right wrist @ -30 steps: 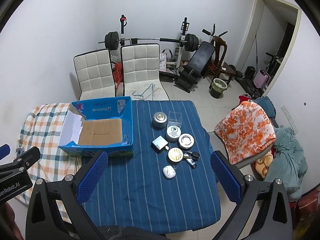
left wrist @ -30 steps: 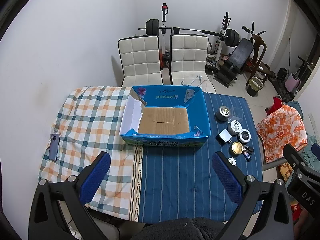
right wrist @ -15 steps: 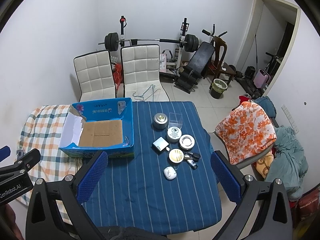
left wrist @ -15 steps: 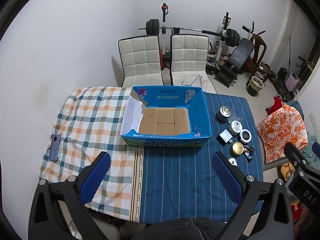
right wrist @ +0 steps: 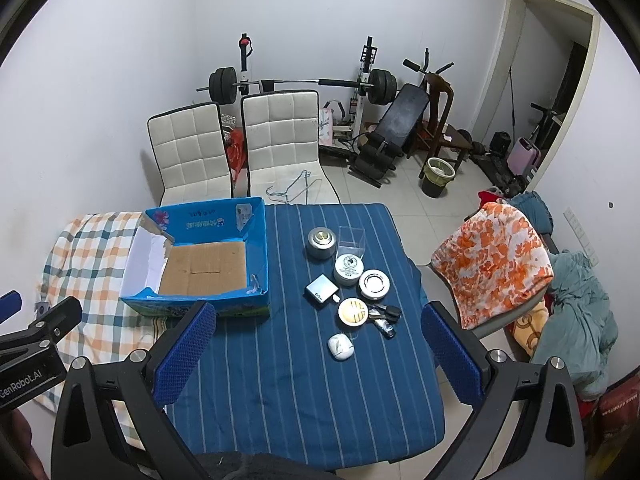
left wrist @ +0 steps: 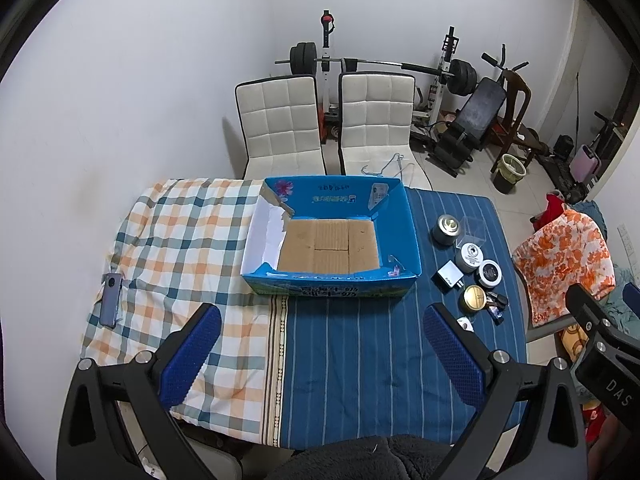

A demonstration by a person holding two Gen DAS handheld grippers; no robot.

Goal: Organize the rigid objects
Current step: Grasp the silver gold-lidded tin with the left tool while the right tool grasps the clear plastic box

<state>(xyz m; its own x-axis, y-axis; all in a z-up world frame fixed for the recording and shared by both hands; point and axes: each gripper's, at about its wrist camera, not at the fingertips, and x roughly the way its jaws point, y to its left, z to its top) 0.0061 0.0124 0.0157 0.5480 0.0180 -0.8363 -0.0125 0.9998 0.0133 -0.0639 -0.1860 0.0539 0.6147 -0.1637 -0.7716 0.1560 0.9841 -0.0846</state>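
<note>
Box (left wrist: 404, 236): bare cardboard floor inside | left tongs (left wrist: 320, 354): apart, holding nothing | right tongs (right wrist: 318, 354): apart, holding nothing

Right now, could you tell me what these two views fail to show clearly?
- White earbud-like case: left wrist view, half hidden behind the left tongs' finger.
- Keys: both views, too small to count.
- Print on the blue box: too small to read.
- Phone: missing from the right wrist view.

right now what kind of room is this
Probably a spare room in a home, doubling as a gym: a barbell on a white rack and a black weight bench stand behind two white quilted chairs, with a cloth-covered table holding a blue cardboard box.
</note>
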